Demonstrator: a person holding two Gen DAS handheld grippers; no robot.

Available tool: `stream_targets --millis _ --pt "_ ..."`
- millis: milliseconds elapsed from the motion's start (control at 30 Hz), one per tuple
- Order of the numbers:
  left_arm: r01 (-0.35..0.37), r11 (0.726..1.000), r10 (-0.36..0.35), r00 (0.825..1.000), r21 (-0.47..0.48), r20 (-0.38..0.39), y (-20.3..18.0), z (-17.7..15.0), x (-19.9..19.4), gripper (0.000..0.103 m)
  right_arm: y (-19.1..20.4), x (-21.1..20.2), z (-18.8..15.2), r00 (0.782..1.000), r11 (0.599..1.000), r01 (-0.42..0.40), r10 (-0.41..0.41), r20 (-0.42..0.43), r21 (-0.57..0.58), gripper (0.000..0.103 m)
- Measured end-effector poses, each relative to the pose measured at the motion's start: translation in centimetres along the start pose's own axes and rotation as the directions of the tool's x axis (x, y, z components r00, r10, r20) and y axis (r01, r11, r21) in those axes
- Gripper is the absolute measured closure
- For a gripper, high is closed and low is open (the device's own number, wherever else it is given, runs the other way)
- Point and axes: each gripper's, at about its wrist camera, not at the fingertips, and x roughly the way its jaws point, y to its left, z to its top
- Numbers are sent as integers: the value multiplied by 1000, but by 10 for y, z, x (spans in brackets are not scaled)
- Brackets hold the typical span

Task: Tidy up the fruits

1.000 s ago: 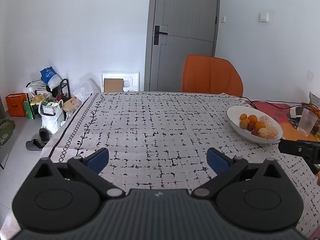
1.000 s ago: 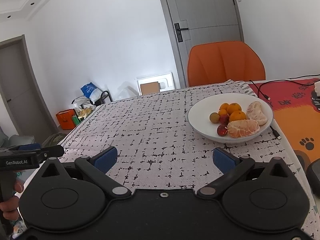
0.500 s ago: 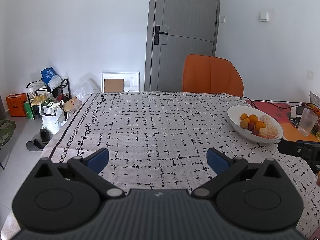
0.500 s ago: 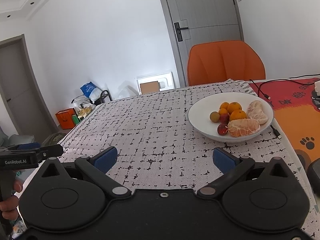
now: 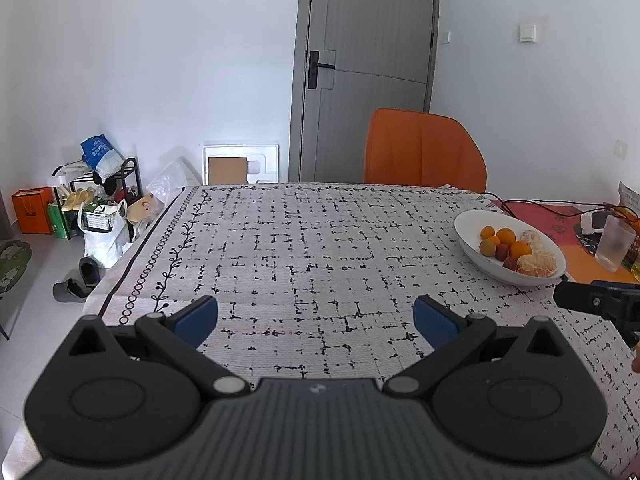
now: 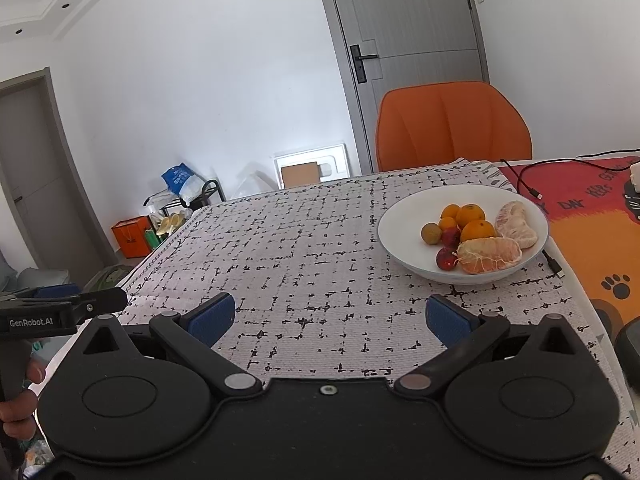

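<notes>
A white bowl (image 6: pixel 400 216) stands on the right side of the patterned tablecloth (image 6: pixel 304 248). It holds small oranges (image 6: pixel 470 215), two peeled citrus halves (image 6: pixel 490 255), red fruits (image 6: pixel 446 258) and a brownish fruit (image 6: pixel 431 234). The bowl also shows in the left wrist view (image 5: pixel 468 226). My right gripper (image 6: pixel 330 318) is open and empty, low over the cloth, short of the bowl. My left gripper (image 5: pixel 316 318) is open and empty over the cloth's near edge, left of the bowl.
An orange chair (image 5: pixel 424 152) stands behind the table. A red-orange mat (image 6: pixel 592 208) with a black cable (image 6: pixel 528 190) lies right of the bowl. A plastic cup (image 5: pixel 614 242) stands at the far right. Bags and a rack (image 5: pixel 92 200) sit on the floor at left.
</notes>
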Motion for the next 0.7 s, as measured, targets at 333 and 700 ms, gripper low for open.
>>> stream_targets --millis 333,700 --pt "0 1000 0 1000 5 -3 -2 0 1 0 0 1 -2 1000 1000 3 -3 -2 -2 0" --pt "12 1000 -12 1000 26 0 -3 -4 -1 0 0 2 -4 1000 1000 9 -9 0 -1 0"
